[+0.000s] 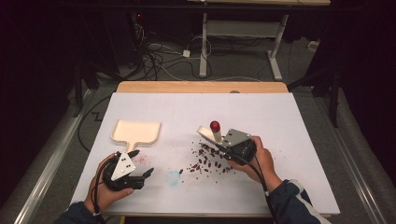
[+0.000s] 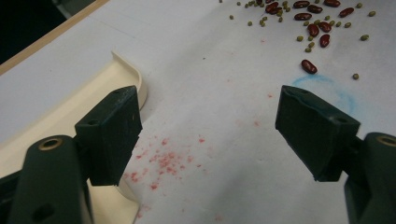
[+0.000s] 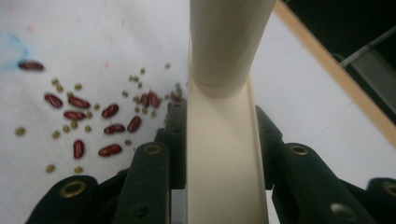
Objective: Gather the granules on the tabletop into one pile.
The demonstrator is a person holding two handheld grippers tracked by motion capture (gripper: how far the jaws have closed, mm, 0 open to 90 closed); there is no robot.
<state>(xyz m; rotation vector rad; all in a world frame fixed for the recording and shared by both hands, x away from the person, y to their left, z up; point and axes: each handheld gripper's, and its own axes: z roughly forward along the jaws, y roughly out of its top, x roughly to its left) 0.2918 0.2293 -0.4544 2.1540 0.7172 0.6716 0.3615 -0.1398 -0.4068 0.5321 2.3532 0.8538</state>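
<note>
White tabletop point(image 1: 289, 140) with a wooden strip along the far edge. Left claw point(image 1: 142, 164) low at the near left, jaws spread wide with nothing between them, just beside the handle of a cream dustpan point(image 1: 136, 131) lying flat on the sheet. In the left gripper view the same spread, left claw point(image 2: 208, 135), one jaw overlapping the curved rim of the dustpan point(image 2: 70, 109), faint red specks point(image 2: 163, 158) on the white sheet between the jaws, a pale blue smudge point(image 2: 327, 86) farther out.

Right claw point(image 1: 217, 145) right of centre, pinching a cream scraper point(image 1: 208, 134) with a red knob point(image 1: 215, 125) on top, blade tilted down toward the sheet. In the right gripper view, right claw point(image 3: 219, 140) pressed against both sides of the flat cream scraper point(image 3: 222, 154), its round handle rising out the top.

Scattered beans point(image 1: 205, 161) on the sheet between the two claws: dark red kidney beans point(image 3: 109, 126) mixed with small green ones point(image 3: 58, 86), just beside the scraper's lower edge, well apart from the dustpan.
</note>
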